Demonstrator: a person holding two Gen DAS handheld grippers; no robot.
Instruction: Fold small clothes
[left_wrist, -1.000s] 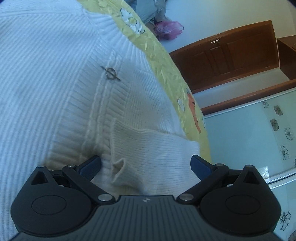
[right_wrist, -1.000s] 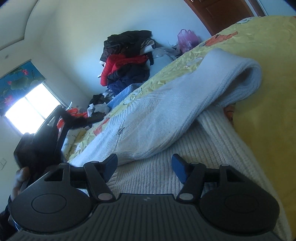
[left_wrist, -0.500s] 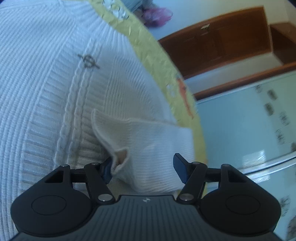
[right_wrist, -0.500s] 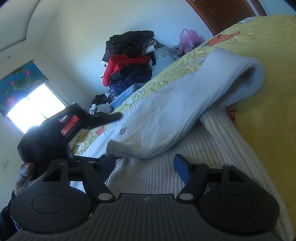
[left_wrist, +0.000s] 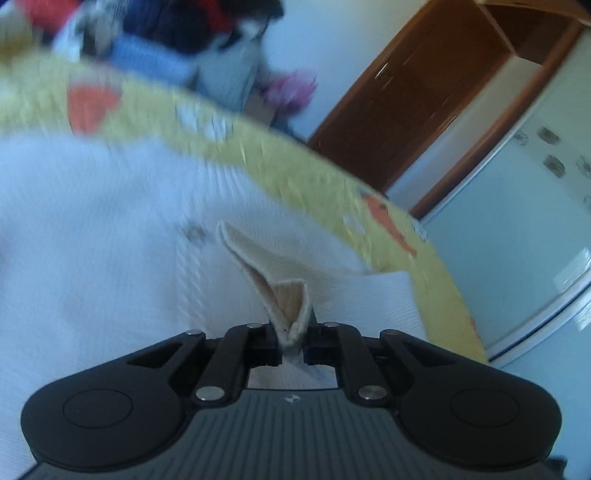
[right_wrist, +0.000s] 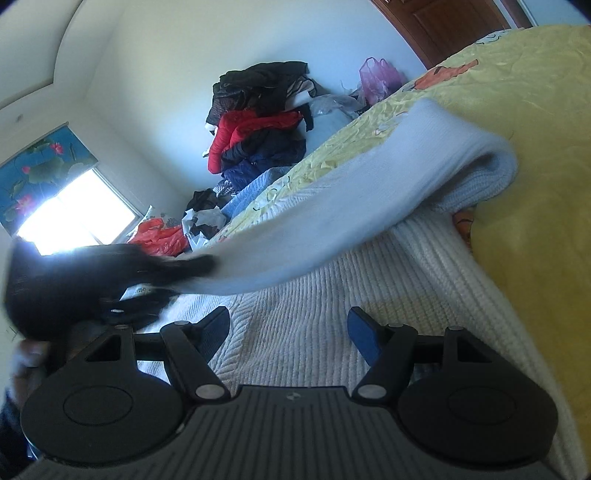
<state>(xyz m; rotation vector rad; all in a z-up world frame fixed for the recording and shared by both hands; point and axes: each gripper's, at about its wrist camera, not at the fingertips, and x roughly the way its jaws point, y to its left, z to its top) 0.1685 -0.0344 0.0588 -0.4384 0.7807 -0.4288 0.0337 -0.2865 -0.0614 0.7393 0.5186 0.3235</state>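
Note:
A white ribbed sweater (left_wrist: 92, 229) lies on a yellow bedspread (left_wrist: 295, 173). My left gripper (left_wrist: 291, 338) is shut on the cuff of the sweater's sleeve (left_wrist: 280, 291) and holds it lifted over the sweater body. In the right wrist view the sleeve (right_wrist: 351, 214) stretches from the folded shoulder to the blurred left gripper (right_wrist: 74, 280) at the left. My right gripper (right_wrist: 288, 332) is open and empty, low over the ribbed sweater body (right_wrist: 332, 295).
A heap of dark and red clothes (right_wrist: 258, 122) and a pink bag (right_wrist: 380, 77) stand against the far wall. A wooden door (left_wrist: 424, 96) and a tiled wall (left_wrist: 517, 229) are to the right of the bed. A bright window (right_wrist: 74, 218) is at left.
My left gripper closed on the sleeve cuff and lifted it, swinging it across the sweater. The right gripper stayed open and almost still.

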